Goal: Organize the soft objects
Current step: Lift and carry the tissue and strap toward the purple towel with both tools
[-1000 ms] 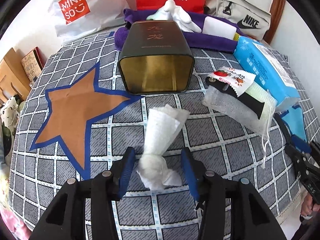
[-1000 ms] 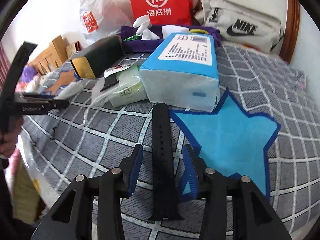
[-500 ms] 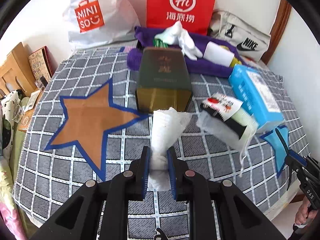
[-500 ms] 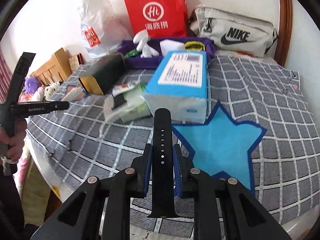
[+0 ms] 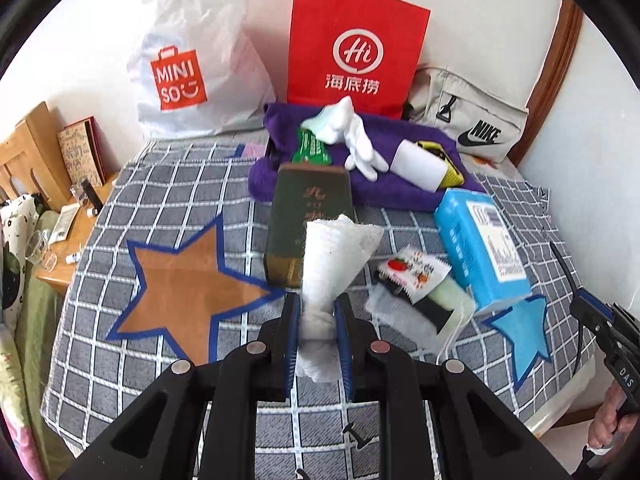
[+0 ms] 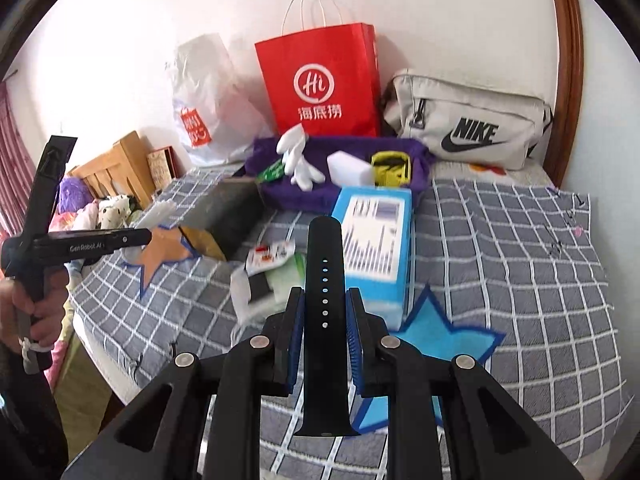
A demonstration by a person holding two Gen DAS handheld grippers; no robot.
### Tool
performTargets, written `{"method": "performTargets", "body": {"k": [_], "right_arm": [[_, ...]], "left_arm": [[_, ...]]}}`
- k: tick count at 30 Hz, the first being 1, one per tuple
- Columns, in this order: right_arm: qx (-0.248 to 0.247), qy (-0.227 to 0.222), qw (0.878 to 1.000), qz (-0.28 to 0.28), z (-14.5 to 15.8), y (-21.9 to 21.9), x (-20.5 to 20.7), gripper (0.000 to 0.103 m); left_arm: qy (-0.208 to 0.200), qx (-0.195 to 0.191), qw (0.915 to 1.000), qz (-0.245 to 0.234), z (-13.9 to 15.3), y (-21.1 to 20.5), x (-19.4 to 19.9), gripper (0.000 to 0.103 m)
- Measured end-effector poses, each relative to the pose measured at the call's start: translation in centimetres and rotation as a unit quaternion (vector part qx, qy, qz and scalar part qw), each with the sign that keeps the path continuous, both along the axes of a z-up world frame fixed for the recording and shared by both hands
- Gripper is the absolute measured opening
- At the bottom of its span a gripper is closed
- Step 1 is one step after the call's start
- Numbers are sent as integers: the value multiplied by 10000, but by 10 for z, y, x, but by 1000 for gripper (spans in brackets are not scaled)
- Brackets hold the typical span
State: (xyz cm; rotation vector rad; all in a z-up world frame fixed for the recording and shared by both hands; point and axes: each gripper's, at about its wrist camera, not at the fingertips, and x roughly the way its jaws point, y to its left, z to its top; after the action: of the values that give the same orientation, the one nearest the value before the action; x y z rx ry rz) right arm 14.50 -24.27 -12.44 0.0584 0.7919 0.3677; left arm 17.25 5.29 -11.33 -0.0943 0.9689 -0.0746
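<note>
My left gripper (image 5: 317, 312) is shut on a crumpled white paper towel (image 5: 332, 256) and holds it above the checked bedspread (image 5: 168, 184). My right gripper (image 6: 323, 304) is shut on a black watch strap (image 6: 325, 320), lifted above the bed. A brown star mat (image 5: 184, 296) lies to the left and a blue star mat (image 6: 436, 340) to the right. A purple towel (image 5: 400, 184) at the back holds a white glove (image 5: 352, 136), a white block and a yellow item.
A dark tin (image 5: 308, 220) lies on its side mid-bed. A blue tissue pack (image 5: 480, 248) and a face mask with snack packet (image 5: 416, 288) lie to the right. Shopping bags (image 5: 356, 48) and a Nike bag (image 6: 472, 128) stand by the wall. A wooden nightstand (image 5: 48, 184) is left.
Both grippers closed on their objects, the paper towel and the watch strap, and lifted them up and back from the bed.
</note>
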Motion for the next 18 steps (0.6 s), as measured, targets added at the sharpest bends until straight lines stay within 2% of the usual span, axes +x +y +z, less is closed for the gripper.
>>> {"method": "performTargets", "body": {"k": [9, 18], "right_arm": [[-8, -97, 9998, -171, 21, 4, 38, 20], [-28, -152, 9992, -378, 34, 5, 92, 20]], "left_arm": [[-57, -271, 9996, 76, 14, 5, 34, 17], [-15, -545, 9984, 162, 14, 10, 79, 18]]}}
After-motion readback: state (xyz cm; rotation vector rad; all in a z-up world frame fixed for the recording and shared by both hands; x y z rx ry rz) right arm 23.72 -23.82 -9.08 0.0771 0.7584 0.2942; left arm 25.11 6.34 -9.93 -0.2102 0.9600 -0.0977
